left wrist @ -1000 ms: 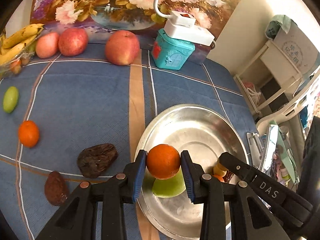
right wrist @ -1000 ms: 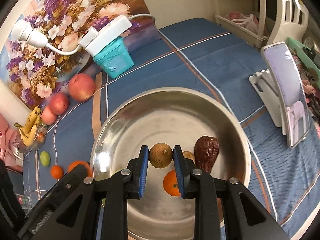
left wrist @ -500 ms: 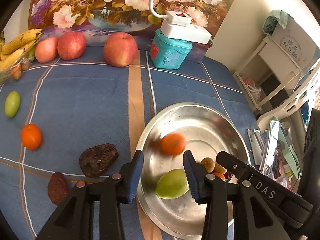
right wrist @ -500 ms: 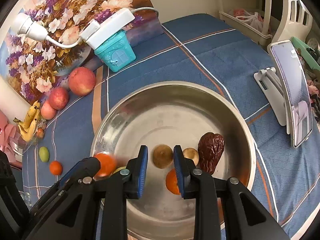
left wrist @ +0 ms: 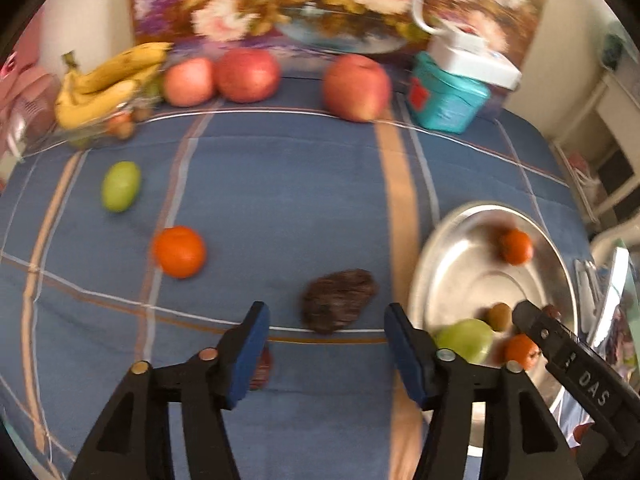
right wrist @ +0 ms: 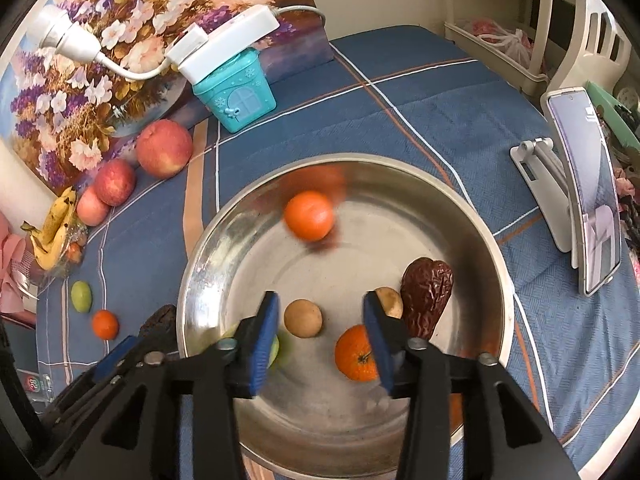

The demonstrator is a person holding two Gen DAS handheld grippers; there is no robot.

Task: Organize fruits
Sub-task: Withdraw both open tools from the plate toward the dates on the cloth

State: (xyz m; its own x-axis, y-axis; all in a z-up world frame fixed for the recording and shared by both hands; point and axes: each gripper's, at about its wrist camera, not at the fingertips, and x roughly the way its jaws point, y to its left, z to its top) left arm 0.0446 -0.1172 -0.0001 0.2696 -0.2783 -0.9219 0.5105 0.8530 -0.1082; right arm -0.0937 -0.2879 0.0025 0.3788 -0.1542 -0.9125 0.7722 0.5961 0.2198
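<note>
Left gripper (left wrist: 326, 350): fingers opening, empty, over open blue cloth (left wrist: 280, 184) left of the steel bowl (right wrist: 486, 240) rim. Right gripper (right wrist: 320, 330): fingers opening around the untouched brown fruit (right wrist: 303, 318). Blurred orange (right wrist: 309, 216) lies near the far wall.

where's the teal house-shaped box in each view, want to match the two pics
Left wrist view: the teal house-shaped box sits upper right, at the far edge of the blue cloth, right of a red apple.
Right wrist view: the same box sits upper left of centre, beyond the steel bowl.
Shared landmark: the white power strip resting on top of it.
</note>
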